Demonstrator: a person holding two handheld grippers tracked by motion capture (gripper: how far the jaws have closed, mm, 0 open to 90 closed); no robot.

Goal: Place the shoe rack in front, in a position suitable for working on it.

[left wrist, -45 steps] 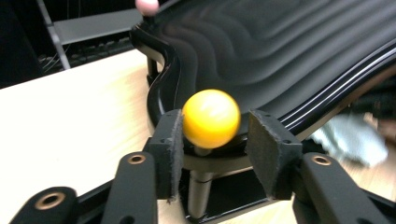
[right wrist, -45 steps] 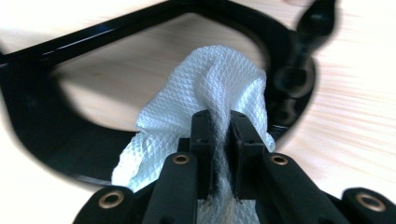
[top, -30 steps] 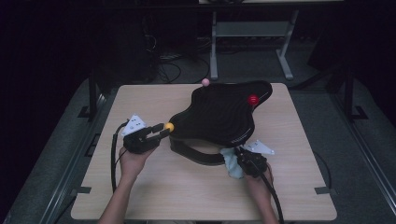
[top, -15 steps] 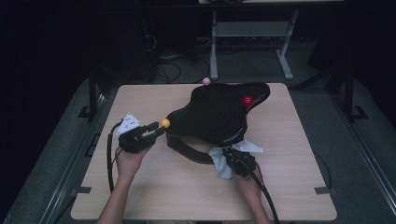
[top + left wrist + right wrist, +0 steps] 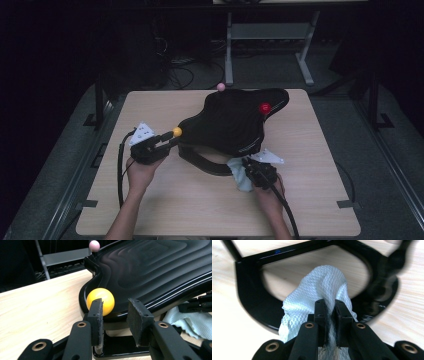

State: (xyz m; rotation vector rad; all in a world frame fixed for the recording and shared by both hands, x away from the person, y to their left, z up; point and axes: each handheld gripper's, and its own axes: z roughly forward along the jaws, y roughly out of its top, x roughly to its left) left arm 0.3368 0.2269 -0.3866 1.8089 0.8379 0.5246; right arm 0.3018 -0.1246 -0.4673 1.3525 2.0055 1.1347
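Item: black balance-board-like tray (image 5: 235, 125) with a ribbed, wavy top, standing on a curved black base frame (image 5: 207, 162) near the middle of a wooden table (image 5: 200, 205); 3 coloured balls on it, yellow (image 5: 177, 132), red (image 5: 264, 107) and pink (image 5: 220, 87). Left gripper (image 5: 115, 315) stood with jaws apart astride the tray's near edge, the yellow ball (image 5: 100, 301) just beyond the left pad; pads not seen pressing on anything. Right gripper (image 5: 330, 311) was closed tight on a white, waffle-textured cloth (image 5: 317, 290), held against the base frame (image 5: 254, 302) at the table's near side, just under the tray. Handling, as judged: cloth soft, light, limp, best pinched at a bunched fold; tray rigid, glossy, likely slippery and prone to rocking, best steadied at its rim. No brand, label or legible writing seen
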